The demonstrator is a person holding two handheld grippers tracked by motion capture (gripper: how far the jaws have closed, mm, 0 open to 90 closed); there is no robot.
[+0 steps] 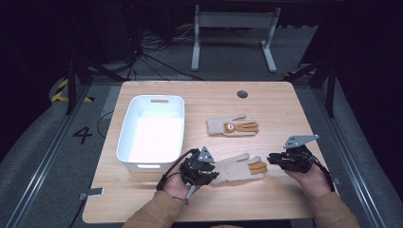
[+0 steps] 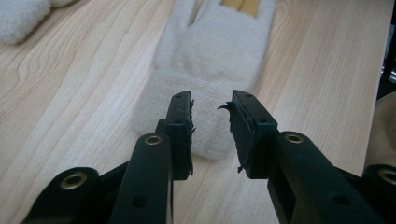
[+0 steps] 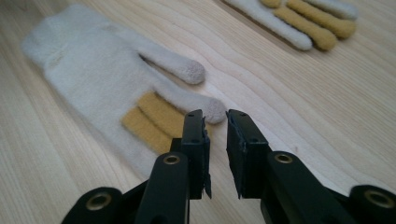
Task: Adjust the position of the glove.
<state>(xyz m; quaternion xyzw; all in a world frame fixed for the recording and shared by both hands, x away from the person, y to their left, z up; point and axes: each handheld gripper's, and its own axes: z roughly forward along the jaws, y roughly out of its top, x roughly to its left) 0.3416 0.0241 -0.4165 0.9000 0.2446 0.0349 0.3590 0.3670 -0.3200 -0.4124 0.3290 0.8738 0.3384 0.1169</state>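
Near glove (image 1: 236, 168) laid flat on the counter (image 1: 285, 109), right of the white bin (image 1: 151, 130); left tool (image 2: 212, 119) parted over its cuff, right tool (image 3: 215, 128) narrowly parted at its fingertips, nothing gripped

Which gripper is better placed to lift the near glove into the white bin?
Probably the left gripper: its open jaws straddle the near glove's cuff, and the bin lies on its side. The right gripper is at the fingertips.

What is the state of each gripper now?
Left gripper: open, over the cream knitted glove's cuff.
Right gripper: open, at its fingertips, holding nothing.
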